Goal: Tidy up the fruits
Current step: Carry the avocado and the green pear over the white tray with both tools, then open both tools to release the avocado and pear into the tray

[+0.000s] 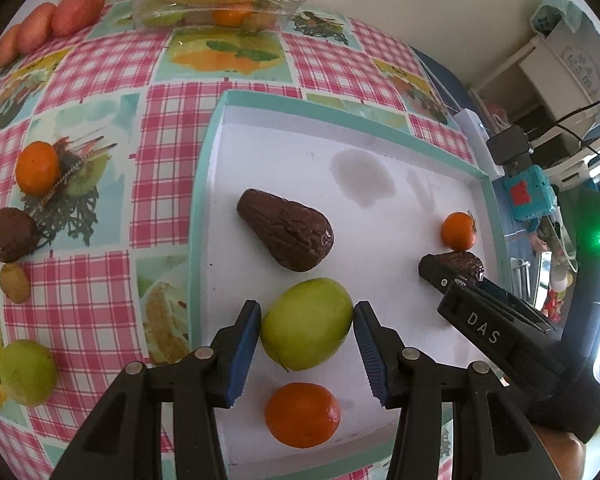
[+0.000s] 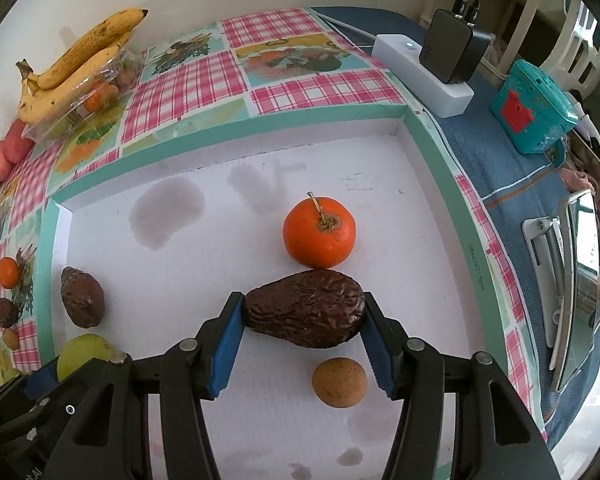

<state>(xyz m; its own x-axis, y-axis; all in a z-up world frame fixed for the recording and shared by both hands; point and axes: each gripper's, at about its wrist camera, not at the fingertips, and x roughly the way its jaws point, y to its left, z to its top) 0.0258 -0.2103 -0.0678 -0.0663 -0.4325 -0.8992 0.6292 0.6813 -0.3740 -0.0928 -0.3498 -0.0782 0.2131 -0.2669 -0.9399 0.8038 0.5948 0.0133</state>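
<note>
Left wrist view shows my left gripper (image 1: 307, 326) clamping the green apple (image 1: 306, 323) in the tray (image 1: 340, 118), right gripper (image 2: 305, 312) clamping a brown avocado (image 2: 306, 309); next, placing both.

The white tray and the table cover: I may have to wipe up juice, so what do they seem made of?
The white tray looks like matte corrugated plastic or cardboard: faint ribbing, folded teal rim, dull grey stains. The table cover looks like glossy printed vinyl or oilcloth, with pink checks and fruit pictures; likely wipeable.
</note>
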